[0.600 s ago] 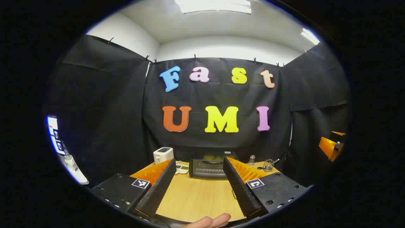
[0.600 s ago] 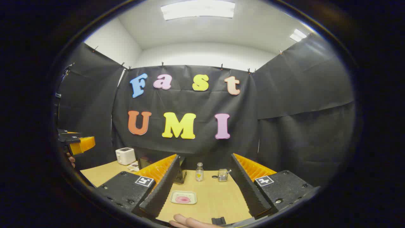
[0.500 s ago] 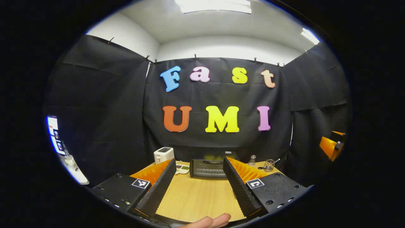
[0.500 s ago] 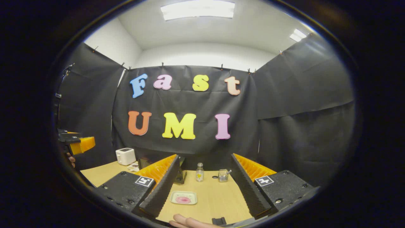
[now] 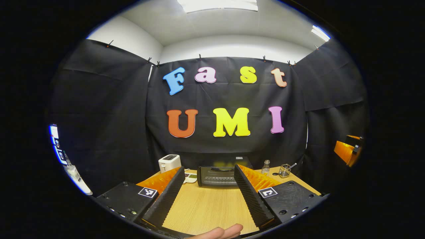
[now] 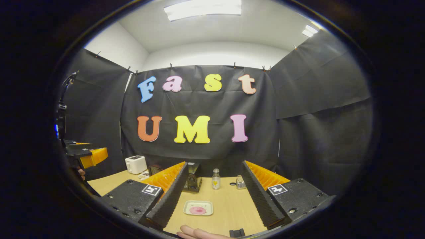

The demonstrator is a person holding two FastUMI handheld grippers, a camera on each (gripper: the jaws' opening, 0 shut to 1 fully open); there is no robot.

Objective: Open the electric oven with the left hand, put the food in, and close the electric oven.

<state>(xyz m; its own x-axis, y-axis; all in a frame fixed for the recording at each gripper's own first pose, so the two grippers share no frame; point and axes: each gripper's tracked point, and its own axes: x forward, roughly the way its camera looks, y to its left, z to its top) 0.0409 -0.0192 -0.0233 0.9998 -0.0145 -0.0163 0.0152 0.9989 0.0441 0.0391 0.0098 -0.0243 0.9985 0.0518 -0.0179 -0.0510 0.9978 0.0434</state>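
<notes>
Both grippers hang above the wooden table [image 5: 206, 209] with nothing in them. In the left gripper view, the left gripper [image 5: 207, 176] has its jaws spread wide, and the oven [image 5: 217, 175] sits dead ahead between the two fingers, at the far end of the table, well apart from the tips. Its door looks closed, dark glass with a handle bar across the top. Just outside the left finger there's a white toaster [image 5: 169, 162] at the back, and a small white gadget [image 5: 190, 177] lies flat right next to the oven. Past the right finger stand a little glass bottle [image 5: 265, 167] and a wire cup [image 5: 283, 171] with something poking out of it. A fingertip [image 5: 220, 232] of the person's hand peeks in at the bottom edge.

The right gripper [image 6: 214, 172] is spread open too. In the right gripper view, a small white tray [image 6: 198, 208] with a pink piece of food [image 6: 198, 210] on it lies on the table between the fingers, nearer the left one, below the tips and not touching either. Behind the left finger's tip the oven's side is partly hidden. The bottle stands in the gap farther back. Far off to the left side of that view, the other gripper is held up in the air.
</notes>
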